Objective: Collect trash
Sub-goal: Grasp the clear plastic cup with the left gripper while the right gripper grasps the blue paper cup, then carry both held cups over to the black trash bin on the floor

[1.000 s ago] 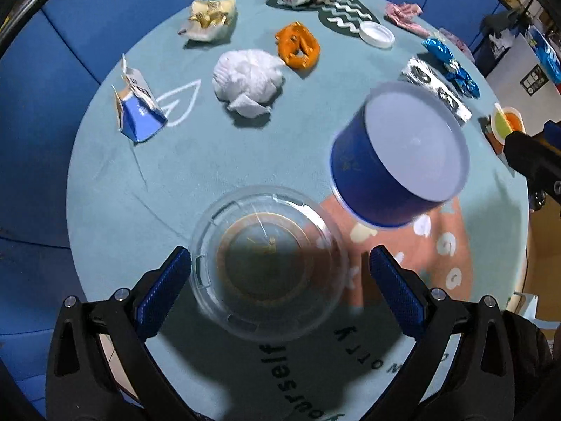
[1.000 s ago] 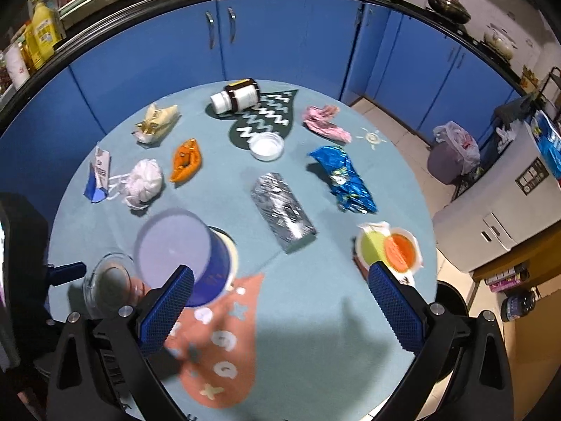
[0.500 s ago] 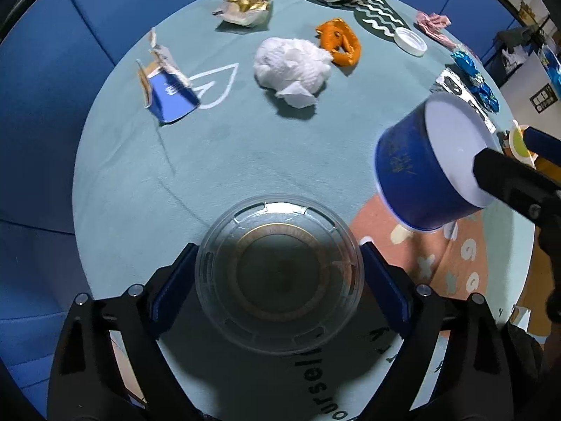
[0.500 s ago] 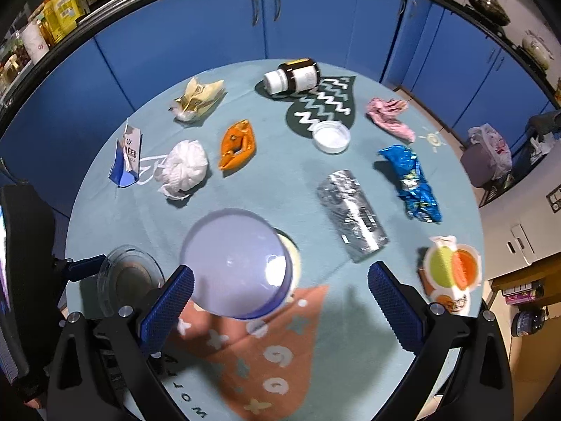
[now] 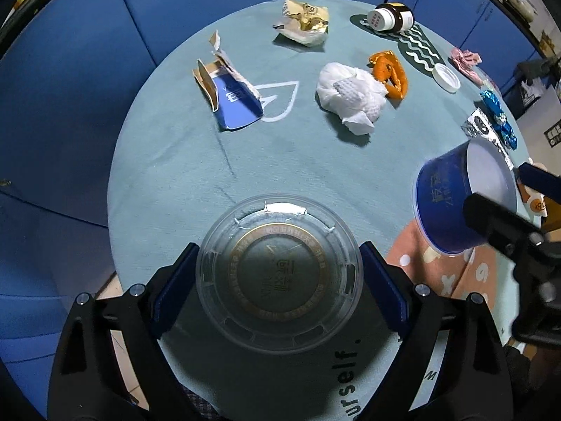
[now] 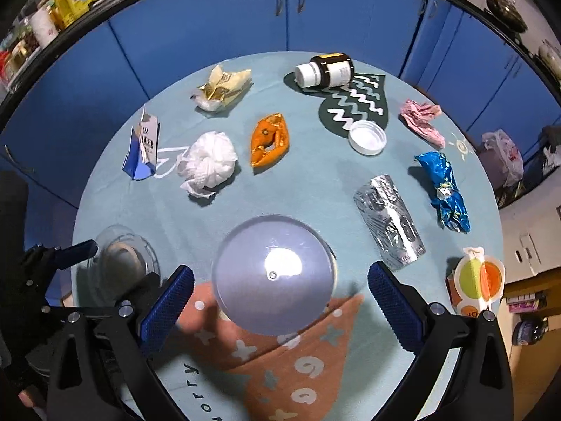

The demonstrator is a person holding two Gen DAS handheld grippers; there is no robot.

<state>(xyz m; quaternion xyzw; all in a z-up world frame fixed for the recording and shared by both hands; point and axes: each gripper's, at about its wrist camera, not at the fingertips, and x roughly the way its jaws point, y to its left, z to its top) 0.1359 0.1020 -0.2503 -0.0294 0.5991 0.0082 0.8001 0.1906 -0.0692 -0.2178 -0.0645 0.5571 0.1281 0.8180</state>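
My left gripper (image 5: 278, 286) is shut on a clear plastic lid (image 5: 278, 273) at the near left edge of the round teal table (image 5: 175, 161); the lid also shows in the right wrist view (image 6: 121, 263). My right gripper (image 6: 280, 293) is open, its fingers on either side of an upside-down blue cup (image 6: 275, 275) without touching it. The cup (image 5: 455, 203) stands on the table to the right of the lid. Trash lies farther back: a white tissue ball (image 6: 208, 161), an orange wrapper (image 6: 270, 138), a blue torn carton (image 6: 142, 147).
Also on the table are a yellow wrapper (image 6: 224, 86), a brown pill bottle (image 6: 324, 70) on its side, a white cap (image 6: 367, 137), a pink wrapper (image 6: 422, 121), a blue foil wrapper (image 6: 443, 191), a silver blister pack (image 6: 389, 221) and an orange-green carton (image 6: 473, 286). Blue cabinets (image 6: 245, 10) stand behind.
My left gripper closed onto the clear lid. My right gripper moved left and forward until its fingers straddle the blue cup.
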